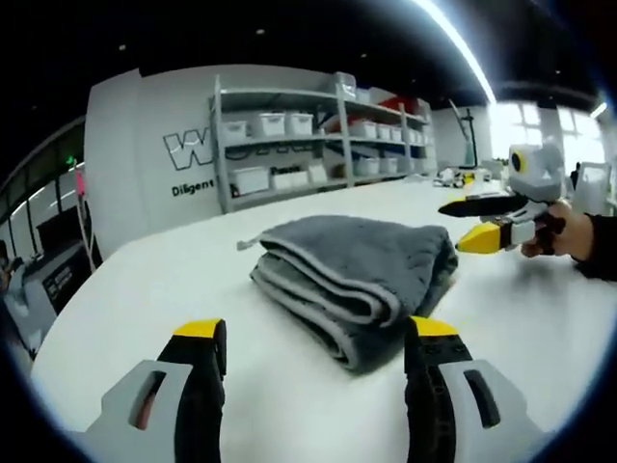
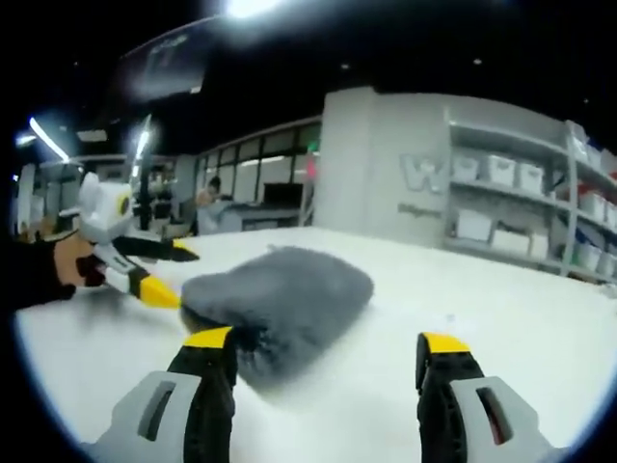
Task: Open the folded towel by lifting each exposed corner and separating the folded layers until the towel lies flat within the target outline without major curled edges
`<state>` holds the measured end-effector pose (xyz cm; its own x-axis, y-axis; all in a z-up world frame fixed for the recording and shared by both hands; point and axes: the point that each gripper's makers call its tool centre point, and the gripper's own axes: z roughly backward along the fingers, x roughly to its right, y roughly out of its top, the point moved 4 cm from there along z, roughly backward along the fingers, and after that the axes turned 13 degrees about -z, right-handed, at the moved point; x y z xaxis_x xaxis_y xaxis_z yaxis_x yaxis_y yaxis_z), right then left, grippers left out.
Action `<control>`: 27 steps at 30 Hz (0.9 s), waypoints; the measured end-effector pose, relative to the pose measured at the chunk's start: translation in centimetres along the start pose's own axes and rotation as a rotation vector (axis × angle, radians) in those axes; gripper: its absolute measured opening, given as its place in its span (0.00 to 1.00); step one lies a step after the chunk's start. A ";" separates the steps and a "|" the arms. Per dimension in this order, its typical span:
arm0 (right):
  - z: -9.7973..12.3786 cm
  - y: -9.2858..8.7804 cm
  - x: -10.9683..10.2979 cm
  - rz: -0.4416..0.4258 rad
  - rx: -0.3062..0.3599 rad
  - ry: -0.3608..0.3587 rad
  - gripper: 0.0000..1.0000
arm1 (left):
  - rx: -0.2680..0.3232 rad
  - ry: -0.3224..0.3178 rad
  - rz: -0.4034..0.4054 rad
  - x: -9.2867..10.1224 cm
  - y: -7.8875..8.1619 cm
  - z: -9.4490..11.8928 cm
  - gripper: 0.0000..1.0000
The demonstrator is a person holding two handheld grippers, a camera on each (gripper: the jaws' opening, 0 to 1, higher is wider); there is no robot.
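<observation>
Towel [image 1: 357, 280] is still folded on desk [image 1: 174, 280]; both grippers [image 1: 313, 352] [image 2: 323, 362] w/ jaws wide, empty, one each side, prob. to take corners.

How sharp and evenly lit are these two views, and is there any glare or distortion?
Left gripper view: the towel is fairly sharp, a ceiling light strip glares at top right, and the fisheye bends the shelves. Right gripper view: the towel is soft and blurred, with a bright lamp flaring at the top.

One folded towel [image 1: 355, 280], one table [image 1: 145, 289], two claws [image 1: 315, 352] [image 2: 328, 357].
</observation>
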<state>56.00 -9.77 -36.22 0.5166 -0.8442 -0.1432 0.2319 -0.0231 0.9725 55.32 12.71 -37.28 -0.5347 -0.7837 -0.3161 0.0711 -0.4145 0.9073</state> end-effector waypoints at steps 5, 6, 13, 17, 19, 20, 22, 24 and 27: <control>-0.6 -0.3 0.1 -0.017 -0.018 0.017 0.53 | -0.002 -0.008 0.001 0.4 0.0 -0.2 0.64; -0.7 -0.4 0.0 -0.030 -0.021 0.030 0.50 | -0.009 -0.016 -0.001 0.4 -0.1 -0.5 0.63; -1.2 -1.1 -0.7 -0.044 -0.061 0.072 0.42 | -0.004 -0.055 0.038 0.7 -0.3 -0.7 0.51; -1.5 -1.1 -0.8 -0.050 -0.075 0.084 0.32 | 0.001 -0.074 0.047 1.0 -0.3 -0.8 0.42; -1.6 -1.0 -0.8 -0.064 -0.074 0.089 0.30 | 0.002 -0.080 0.055 1.2 -0.3 -0.8 0.40; -1.8 -0.9 -0.8 -0.065 -0.075 0.094 0.29 | -0.005 -0.080 0.055 1.3 -0.4 -1.0 0.40; -2.0 -1.0 -0.9 -0.060 -0.076 0.097 0.30 | -0.012 -0.081 0.057 1.3 -0.5 -1.0 0.37; -2.1 -1.1 -1.0 -0.050 -0.080 0.103 0.30 | -0.022 -0.083 0.067 1.4 -0.7 -1.0 0.36; -2.2 -1.2 -1.3 -0.039 -0.085 0.118 0.20 | -0.017 -0.095 0.070 1.6 -0.6 -0.9 0.32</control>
<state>56.87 -7.47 -37.58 0.5975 -0.7748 -0.2064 0.3206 -0.0051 0.9472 55.22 11.25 -38.57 -0.6055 -0.7639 -0.2233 0.1252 -0.3685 0.9211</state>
